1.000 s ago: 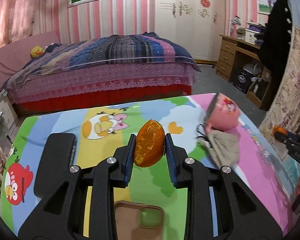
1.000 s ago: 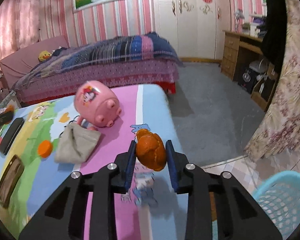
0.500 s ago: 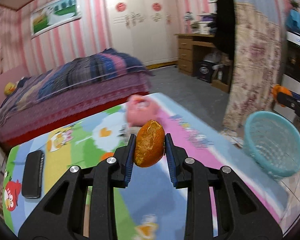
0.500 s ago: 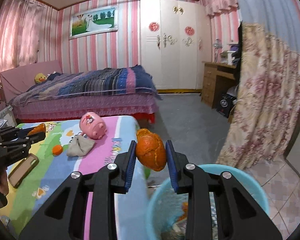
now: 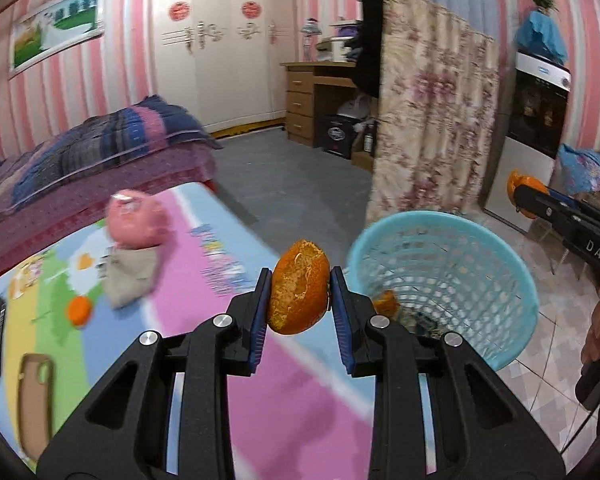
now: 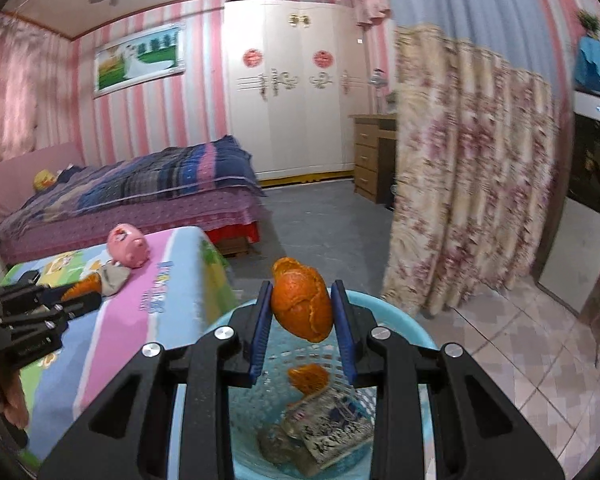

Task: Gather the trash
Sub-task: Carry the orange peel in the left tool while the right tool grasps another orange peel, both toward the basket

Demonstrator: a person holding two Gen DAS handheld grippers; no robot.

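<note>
Left gripper point(image 5: 299, 295) clamped on an orange peel point(image 5: 298, 287), pinched between both pads, above the table edge; blue basket point(image 5: 516, 280) at 3 o'clock of it. Right gripper point(image 6: 301, 307) clamped on a second peel point(image 6: 302, 305), directly over the basket point(image 6: 410, 322); another peel piece point(image 6: 309, 378) inside at 6 o'clock.

Only "DAS" readable, in white letters on the black body of the right gripper point(image 5: 518, 194).

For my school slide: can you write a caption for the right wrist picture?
The right claw holds orange peel above the blue basket, which already holds peel and a wrapper.
</note>
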